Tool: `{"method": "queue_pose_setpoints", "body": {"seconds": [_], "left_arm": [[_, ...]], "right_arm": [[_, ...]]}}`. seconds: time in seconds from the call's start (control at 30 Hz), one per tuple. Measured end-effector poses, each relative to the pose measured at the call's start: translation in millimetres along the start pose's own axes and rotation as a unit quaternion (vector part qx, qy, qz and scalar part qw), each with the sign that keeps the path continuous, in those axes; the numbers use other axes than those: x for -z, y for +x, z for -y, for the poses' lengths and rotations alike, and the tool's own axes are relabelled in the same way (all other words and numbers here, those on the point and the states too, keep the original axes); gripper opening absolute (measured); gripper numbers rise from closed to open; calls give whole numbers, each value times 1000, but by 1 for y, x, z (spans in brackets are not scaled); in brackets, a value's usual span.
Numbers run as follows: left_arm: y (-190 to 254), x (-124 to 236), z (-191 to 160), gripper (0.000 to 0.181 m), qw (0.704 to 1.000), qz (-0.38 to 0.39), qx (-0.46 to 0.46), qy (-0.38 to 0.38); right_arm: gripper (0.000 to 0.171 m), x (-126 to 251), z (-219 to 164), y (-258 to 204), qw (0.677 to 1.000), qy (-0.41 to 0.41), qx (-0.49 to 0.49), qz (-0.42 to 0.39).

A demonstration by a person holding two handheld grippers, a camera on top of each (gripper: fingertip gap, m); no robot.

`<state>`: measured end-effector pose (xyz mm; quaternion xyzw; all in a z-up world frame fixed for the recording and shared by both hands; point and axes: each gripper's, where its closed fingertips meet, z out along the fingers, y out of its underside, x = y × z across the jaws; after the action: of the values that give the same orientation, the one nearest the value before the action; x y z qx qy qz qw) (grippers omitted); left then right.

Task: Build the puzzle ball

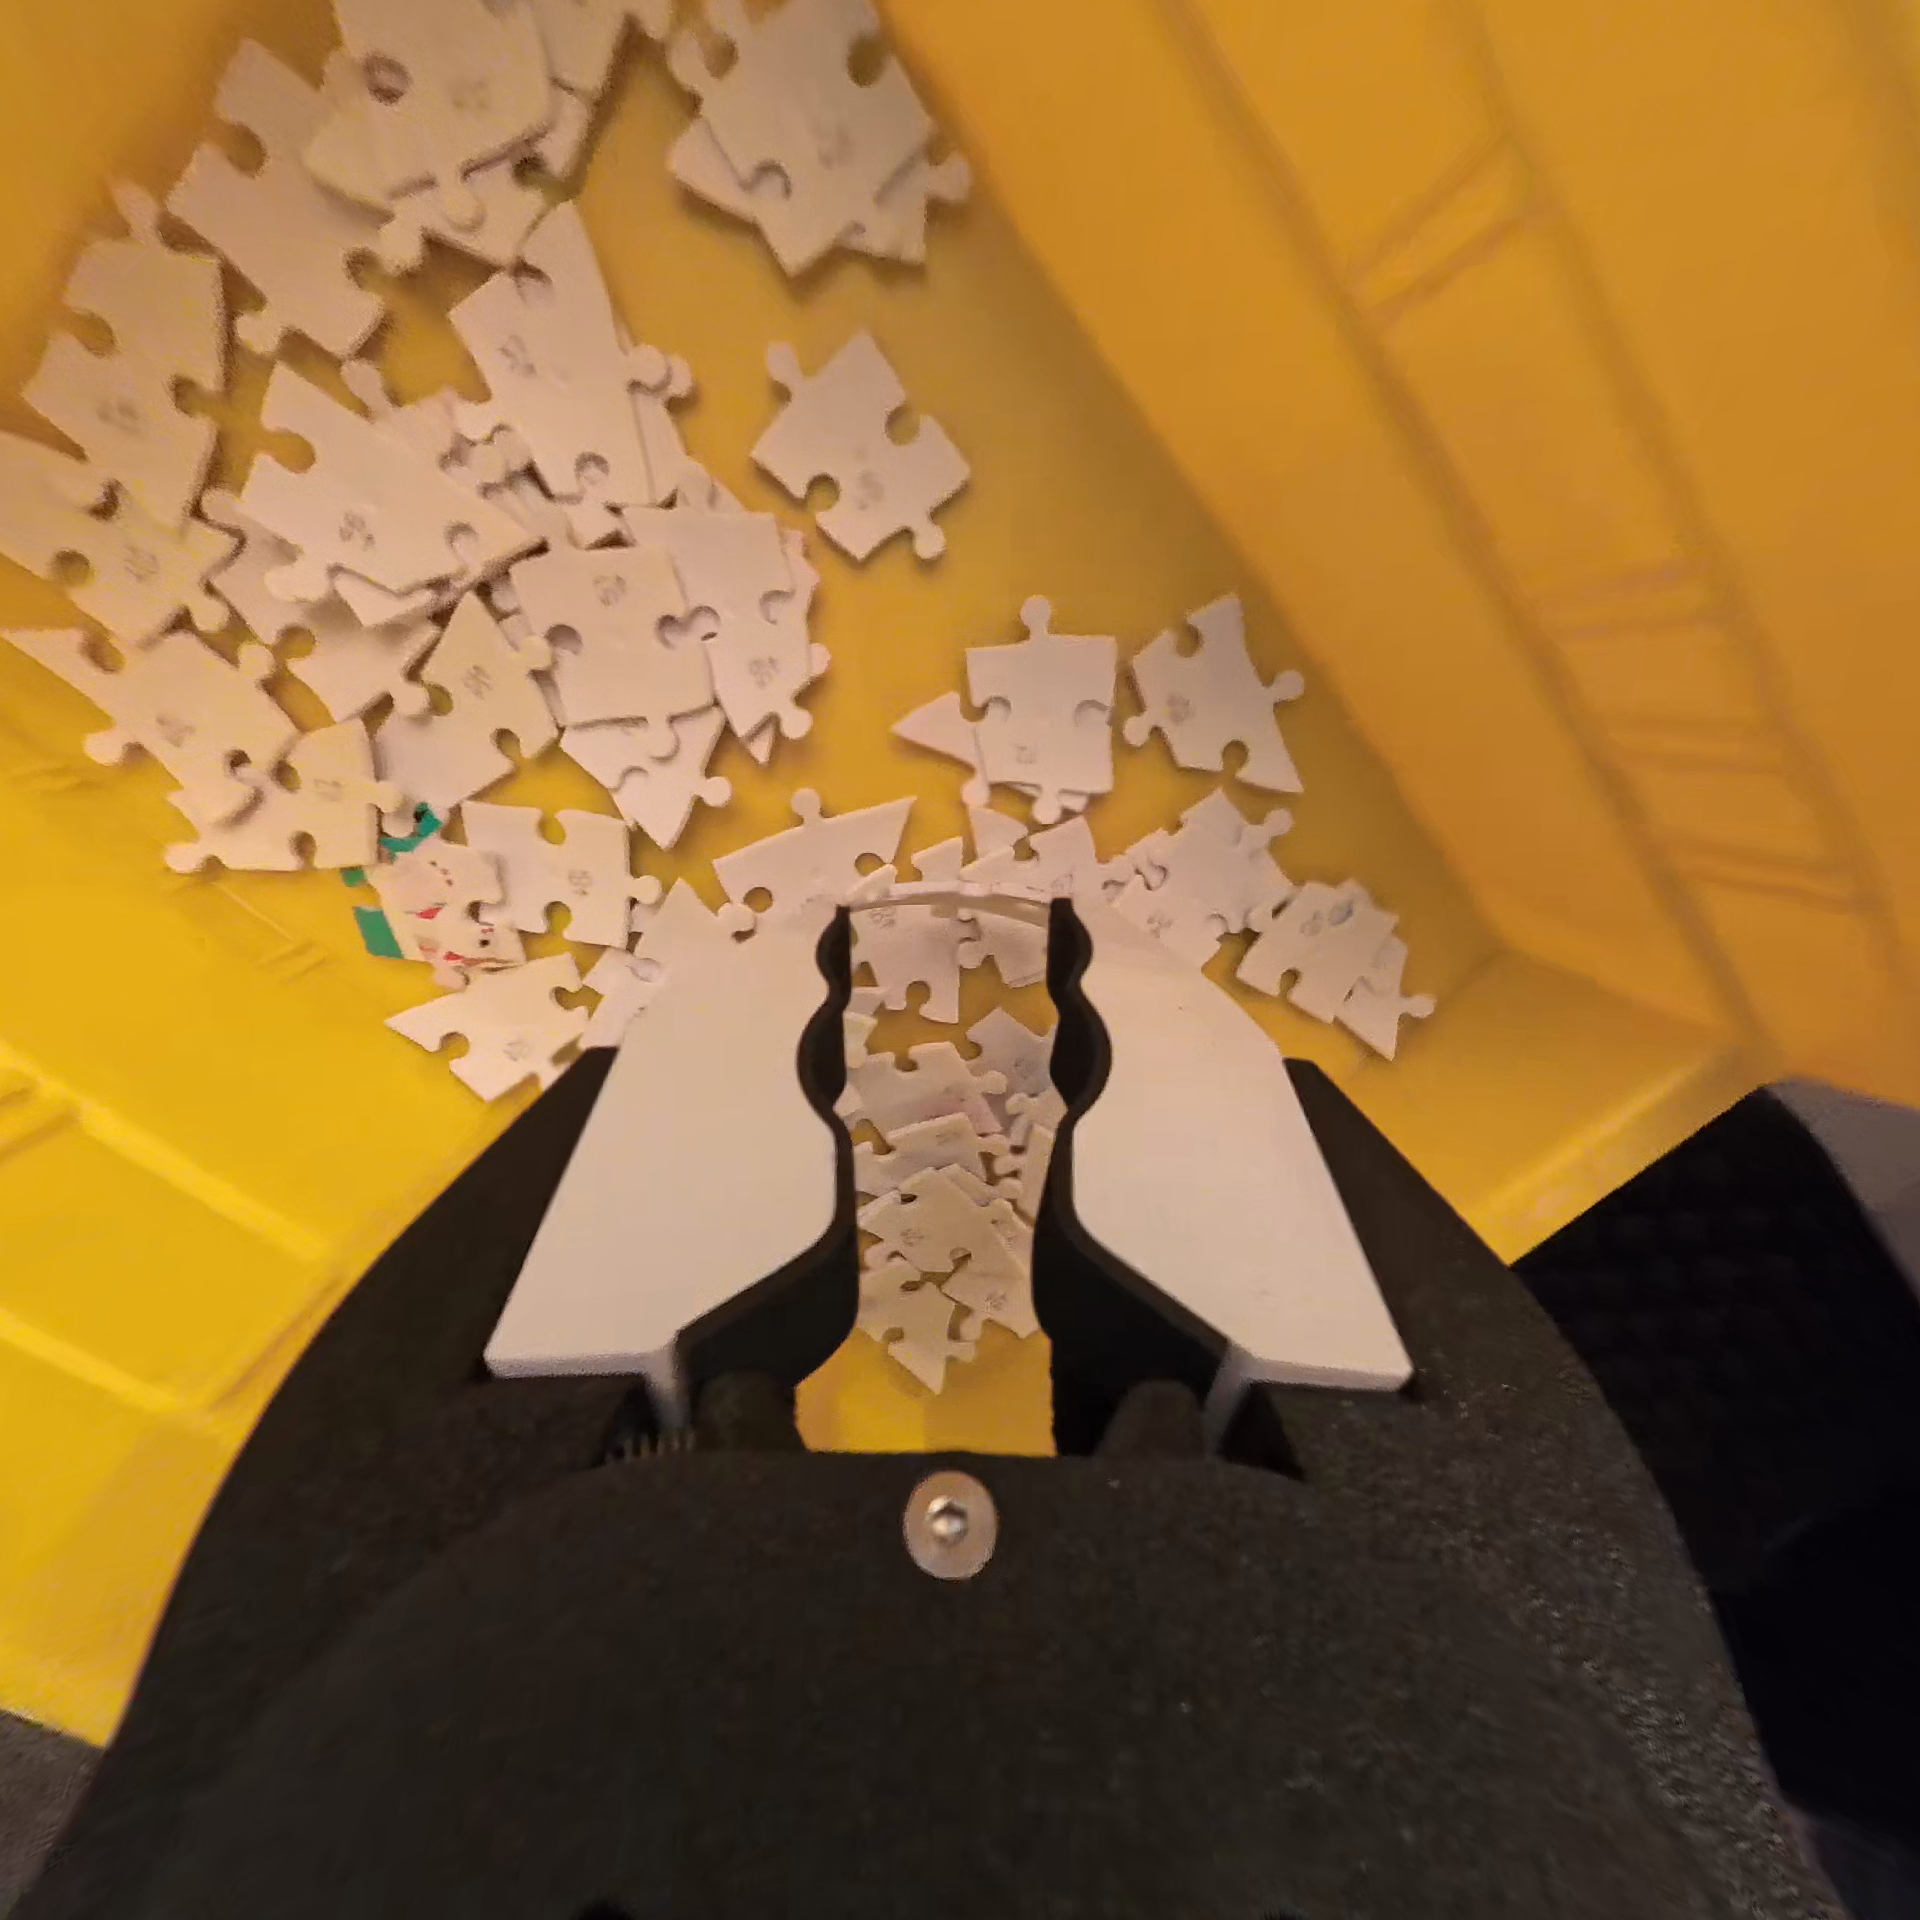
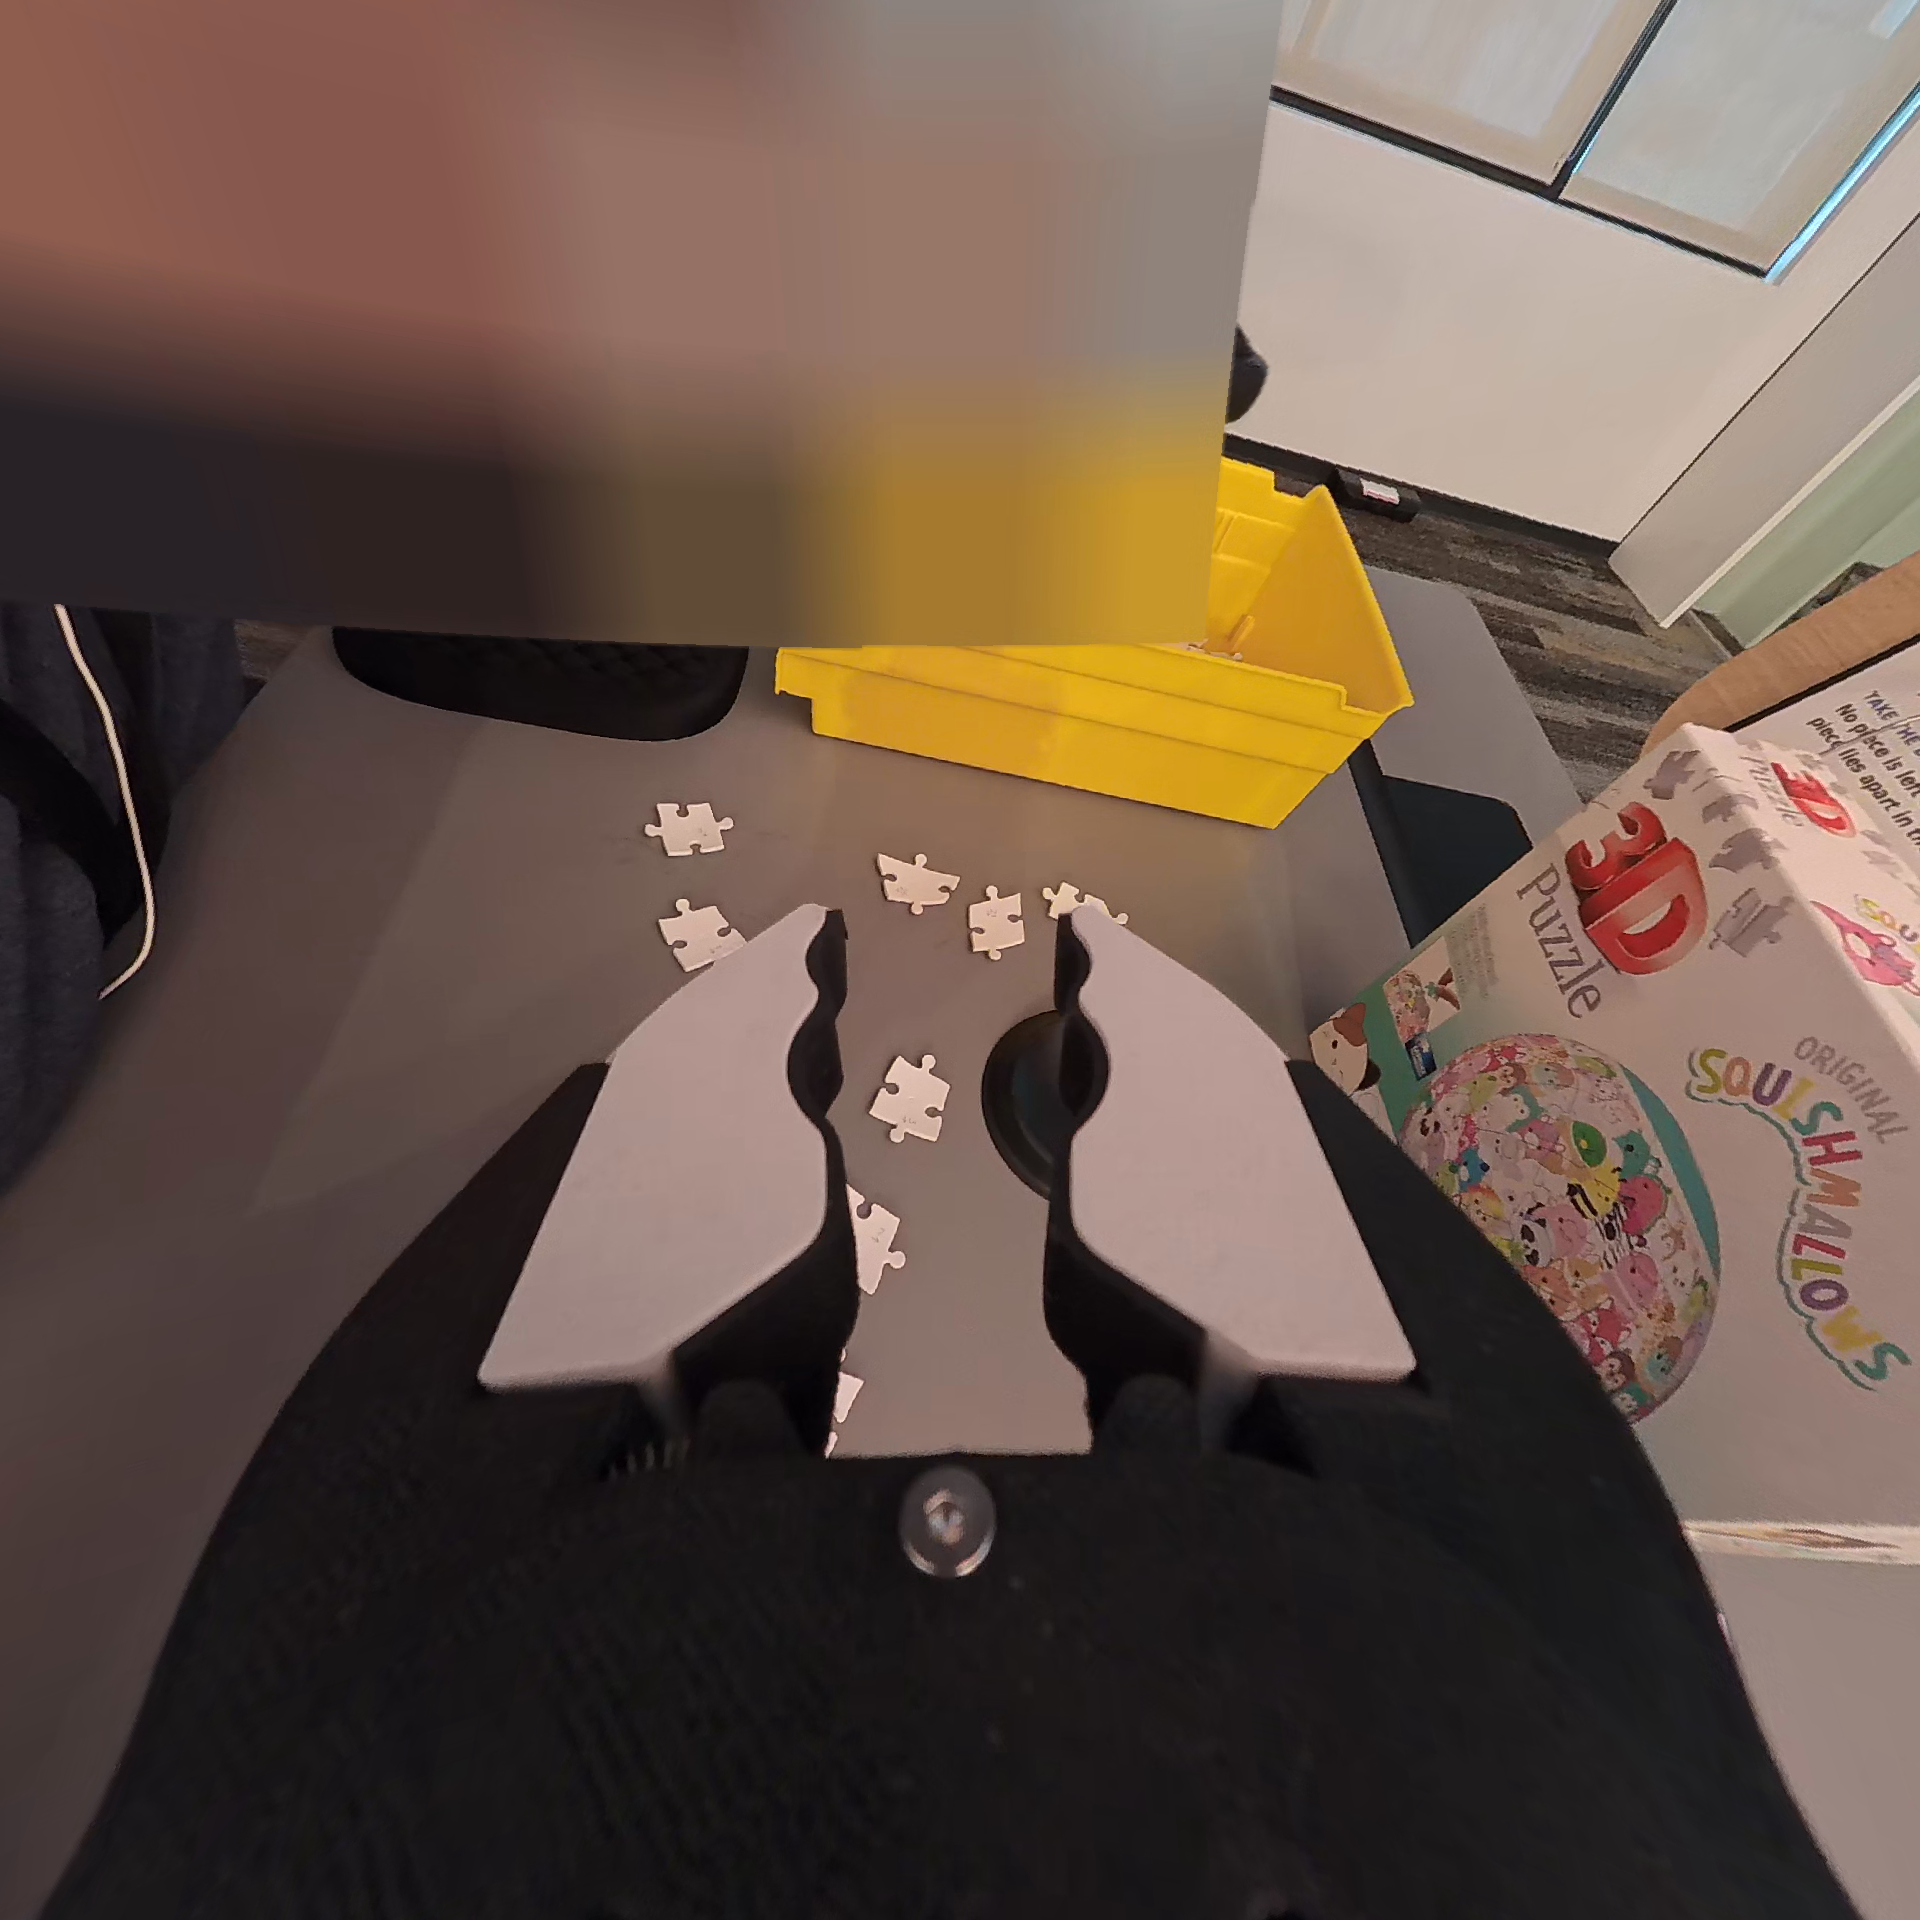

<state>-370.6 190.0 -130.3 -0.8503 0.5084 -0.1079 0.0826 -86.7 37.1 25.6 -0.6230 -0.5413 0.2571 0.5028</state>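
My left gripper (image 1: 948,914) is down inside a yellow bin (image 1: 1351,416) full of white puzzle pieces (image 1: 862,462) lying back side up. A thin curved puzzle piece (image 1: 945,894), seen edge-on, spans between its fingertips, so it is shut on that piece. One piece (image 1: 436,914) shows its printed side. My right gripper (image 2: 951,925) hovers open and empty over a grey table (image 2: 416,1039). Several white pieces lie on the table, one (image 2: 911,1096) between the fingers' line of sight. A black round stand (image 2: 1023,1101) is partly hidden by the right finger.
The yellow bin (image 2: 1070,717) stands at the table's far side. The puzzle box (image 2: 1662,1039) stands at the right edge. A person's dark sleeve (image 2: 62,831) is at the left. A black object (image 2: 540,675) lies at the table's back.
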Motion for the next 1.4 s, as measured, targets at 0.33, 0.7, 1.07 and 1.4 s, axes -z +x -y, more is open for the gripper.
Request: {"method": "queue_pose_setpoints", "body": {"seconds": [0.33, 0.7, 1.07, 1.4], "left_arm": [[-17, 14, 14, 48, 997, 18, 54, 59], [6, 9, -34, 42, 983, 48, -158, -77], [4, -2, -50, 46, 967, 50, -222, -119], [-23, 2, -53, 1, 965, 116, -186, -145]], "right_arm": [[39, -1, -2, 0, 1000, -6, 2, 1], [39, -2, -3, -2, 1000, -11, 3, 5], [39, -4, -5, -4, 1000, -14, 2, 13], [39, -6, -7, -6, 1000, -19, 3, 17]]}}
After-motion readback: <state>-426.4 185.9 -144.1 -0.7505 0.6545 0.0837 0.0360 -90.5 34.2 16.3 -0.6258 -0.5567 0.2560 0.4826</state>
